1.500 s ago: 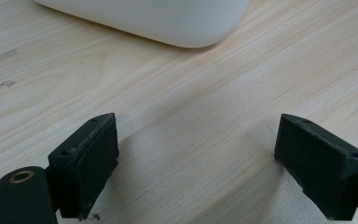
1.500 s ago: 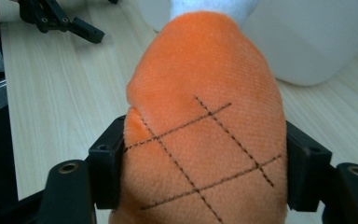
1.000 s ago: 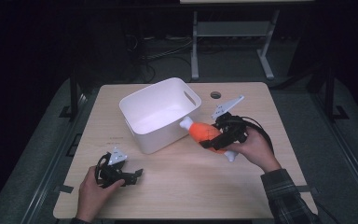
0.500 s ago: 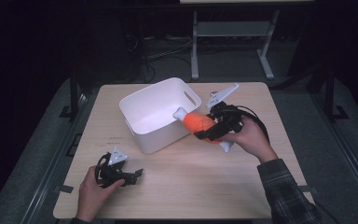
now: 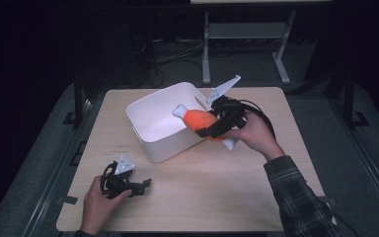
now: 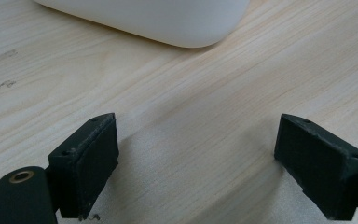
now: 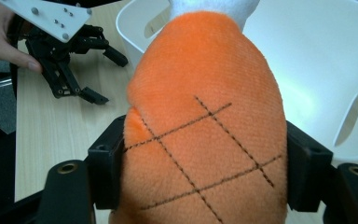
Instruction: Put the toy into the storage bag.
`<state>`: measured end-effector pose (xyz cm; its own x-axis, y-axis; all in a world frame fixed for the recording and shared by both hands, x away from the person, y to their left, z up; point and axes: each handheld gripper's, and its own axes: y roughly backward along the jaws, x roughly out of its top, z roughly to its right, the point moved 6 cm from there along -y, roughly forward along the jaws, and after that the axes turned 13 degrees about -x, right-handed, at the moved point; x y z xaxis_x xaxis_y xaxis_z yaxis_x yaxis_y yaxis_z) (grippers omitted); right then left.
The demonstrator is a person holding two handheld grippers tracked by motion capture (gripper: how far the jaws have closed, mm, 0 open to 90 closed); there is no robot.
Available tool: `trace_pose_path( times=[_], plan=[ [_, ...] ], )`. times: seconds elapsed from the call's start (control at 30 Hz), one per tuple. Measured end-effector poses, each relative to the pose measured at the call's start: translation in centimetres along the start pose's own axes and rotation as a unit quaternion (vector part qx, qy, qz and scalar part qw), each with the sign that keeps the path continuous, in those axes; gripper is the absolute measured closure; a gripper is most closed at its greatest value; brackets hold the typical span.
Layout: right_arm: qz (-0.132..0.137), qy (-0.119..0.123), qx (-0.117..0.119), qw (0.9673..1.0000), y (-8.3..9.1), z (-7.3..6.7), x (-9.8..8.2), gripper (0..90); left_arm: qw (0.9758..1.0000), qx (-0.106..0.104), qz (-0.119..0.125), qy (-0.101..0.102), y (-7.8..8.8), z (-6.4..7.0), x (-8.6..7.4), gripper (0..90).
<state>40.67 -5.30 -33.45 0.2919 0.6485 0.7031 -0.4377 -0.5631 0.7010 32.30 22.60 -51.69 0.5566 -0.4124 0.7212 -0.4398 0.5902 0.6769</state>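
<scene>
Right hand-held gripper (image 5: 212,129) clamped on an orange plush drumstick (image 5: 200,120), toy held over the near rim of a white bin (image 5: 150,143), left hand-held gripper (image 5: 145,185) resting wide and empty on the wooden counter (image 5: 217,187), just short of the bin

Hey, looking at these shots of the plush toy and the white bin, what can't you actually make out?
- Lower end of the orange plush toy: cut off by the bottom edge in the right gripper view; hidden by the right gripper and hand in the high view.
- White bin: its near inner wall is hidden by its own rim in the high view; the left gripper view shows just one corner.
- Marks on the table: too small to read.
</scene>
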Motion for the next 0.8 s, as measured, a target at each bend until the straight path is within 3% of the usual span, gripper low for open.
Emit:
trace_pose_path(
  times=[0.37,0.8],
  plan=[
    [-0.001,0.029,0.003,0.9996,-1.4,0.1,2.9,29.2,1.0000,0.000,0.000,0.000,0.0,0.0,0.0,12.6],
    [-0.014,0.048,0.016,0.9986,-4.5,-0.2,6.0,28.8,1.0000,0.000,-0.002,0.000,0.0,0.0,0.0,12.6]
  ],
)
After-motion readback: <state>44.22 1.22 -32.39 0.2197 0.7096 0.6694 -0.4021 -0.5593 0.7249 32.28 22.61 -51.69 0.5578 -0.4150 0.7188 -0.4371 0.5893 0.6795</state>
